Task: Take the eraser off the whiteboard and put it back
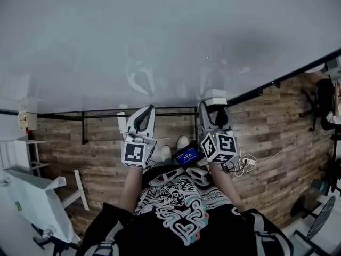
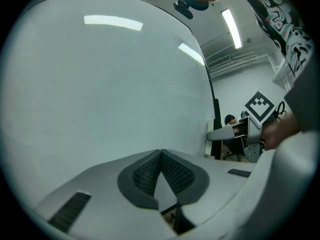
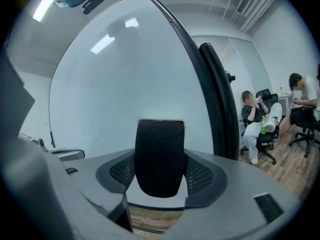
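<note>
LEFT: we read the left gripper (image 2: 160, 153) with jaws fully together, nothing between them | RIGHT: we read the right gripper (image 1: 215, 112) clamped wide on the eraser (image 3: 159, 156) (black felt faces its camera) | ERASER: between the pads, at the lower edge of the whiteboard (image 1: 160, 36); we cannot confirm board contact.

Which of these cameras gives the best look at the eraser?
The right gripper view: the eraser fills its middle, dark textured face toward the camera, clamped in the right gripper. The head view shows only its pale top at the whiteboard. The left gripper view does not show it clearly.
</note>
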### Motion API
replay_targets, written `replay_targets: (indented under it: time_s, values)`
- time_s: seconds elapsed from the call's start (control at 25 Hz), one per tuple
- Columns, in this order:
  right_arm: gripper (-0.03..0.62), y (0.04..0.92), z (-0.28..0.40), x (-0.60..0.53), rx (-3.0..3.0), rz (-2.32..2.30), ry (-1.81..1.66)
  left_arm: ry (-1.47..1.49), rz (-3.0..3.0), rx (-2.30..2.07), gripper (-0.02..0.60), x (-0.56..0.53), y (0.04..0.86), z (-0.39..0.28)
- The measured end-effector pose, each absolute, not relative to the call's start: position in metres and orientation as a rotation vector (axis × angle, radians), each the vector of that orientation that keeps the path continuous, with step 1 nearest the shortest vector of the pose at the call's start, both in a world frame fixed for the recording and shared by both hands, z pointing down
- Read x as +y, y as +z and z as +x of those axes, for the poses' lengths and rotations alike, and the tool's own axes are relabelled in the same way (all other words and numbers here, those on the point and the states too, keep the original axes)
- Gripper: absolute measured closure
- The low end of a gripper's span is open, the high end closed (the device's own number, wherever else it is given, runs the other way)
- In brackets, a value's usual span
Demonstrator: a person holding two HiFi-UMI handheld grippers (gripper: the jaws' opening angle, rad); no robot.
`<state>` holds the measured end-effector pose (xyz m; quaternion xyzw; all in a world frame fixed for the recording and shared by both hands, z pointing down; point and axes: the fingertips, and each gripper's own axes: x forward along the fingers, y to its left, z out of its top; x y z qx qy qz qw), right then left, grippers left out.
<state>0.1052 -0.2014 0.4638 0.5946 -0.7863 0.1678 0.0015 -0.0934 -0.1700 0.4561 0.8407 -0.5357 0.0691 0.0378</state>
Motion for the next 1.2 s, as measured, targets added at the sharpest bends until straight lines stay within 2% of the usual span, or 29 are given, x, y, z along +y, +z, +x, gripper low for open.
replay_targets:
  time_s: [0.6,0.8,0.84,0.92,0.96,1.2]
  values:
    - [0.327,0.465,0.109,-0.162,-2.461,1.882,0.563,0.158,2.617,-1.615,0.555,-0.151,0.450,-0.095]
    - [0.361,0.454,0.111,-0.147,-2.479,1.908,0.558,0.130,2.638,-1.616,0.555,-0.143,0.439,-0.097]
    - [0.371,0.452,0.113,-0.144,-2.469,1.929,0.539,0.126,2.641,-1.614,0.555,-0.141,0.437,-0.097]
    - [0.527,0.446,0.115,-0.136,-2.456,1.962,0.483,0.124,2.645,-1.613,0.555,-0.136,0.436,-0.098]
    - [0.569,0.444,0.114,-0.133,-2.463,1.966,0.464,0.123,2.647,-1.614,0.555,-0.134,0.436,-0.100]
    - [0.571,0.436,0.103,-0.121,-2.527,1.908,0.453,0.100,2.663,-1.611,0.555,-0.125,0.429,-0.101]
